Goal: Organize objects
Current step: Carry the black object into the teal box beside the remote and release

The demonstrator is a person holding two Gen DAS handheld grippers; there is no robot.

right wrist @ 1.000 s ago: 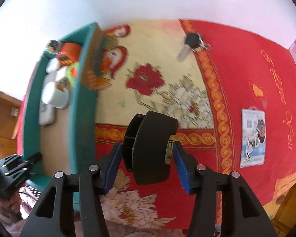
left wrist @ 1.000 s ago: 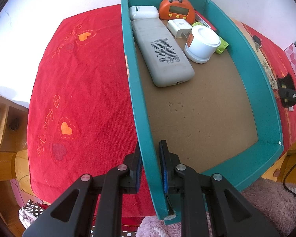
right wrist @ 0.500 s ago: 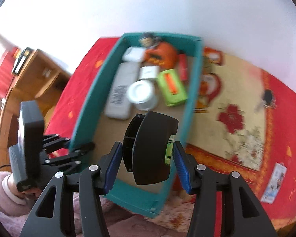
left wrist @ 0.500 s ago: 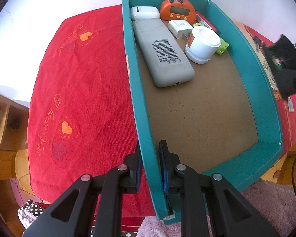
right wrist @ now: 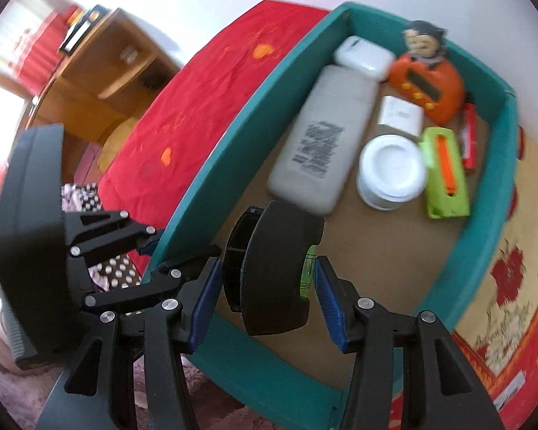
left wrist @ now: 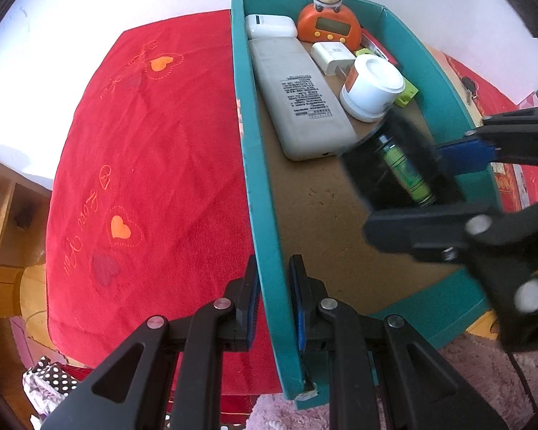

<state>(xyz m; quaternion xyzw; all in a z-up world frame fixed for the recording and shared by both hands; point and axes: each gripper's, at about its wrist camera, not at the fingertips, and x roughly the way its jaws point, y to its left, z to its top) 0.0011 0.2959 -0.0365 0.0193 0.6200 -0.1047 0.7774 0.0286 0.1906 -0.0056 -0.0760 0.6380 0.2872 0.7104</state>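
A teal box (left wrist: 265, 193) with a brown floor lies on the red cloth. My left gripper (left wrist: 273, 301) is shut on its left wall near the front corner. My right gripper (right wrist: 267, 283) is shut on a black round holder with a green battery (right wrist: 279, 265) and holds it over the box's bare floor; the holder also shows in the left wrist view (left wrist: 401, 165). At the box's far end lie a grey remote (left wrist: 301, 96), a white cup (left wrist: 371, 87), an orange monkey clock (left wrist: 328, 23), a white charger (left wrist: 333, 57) and a green item (right wrist: 444, 172).
The red heart-pattern cloth (left wrist: 143, 165) covers the table left of the box. A yellow floral cloth (right wrist: 502, 279) lies right of it. Wooden furniture (right wrist: 100, 71) stands at the left. A pink fluffy rug (left wrist: 484, 369) lies below the table's front edge.
My right gripper has carried the black holder from over the floral cloth to above the box's floor, near the remote's end. My left gripper has stayed clamped on the box wall.
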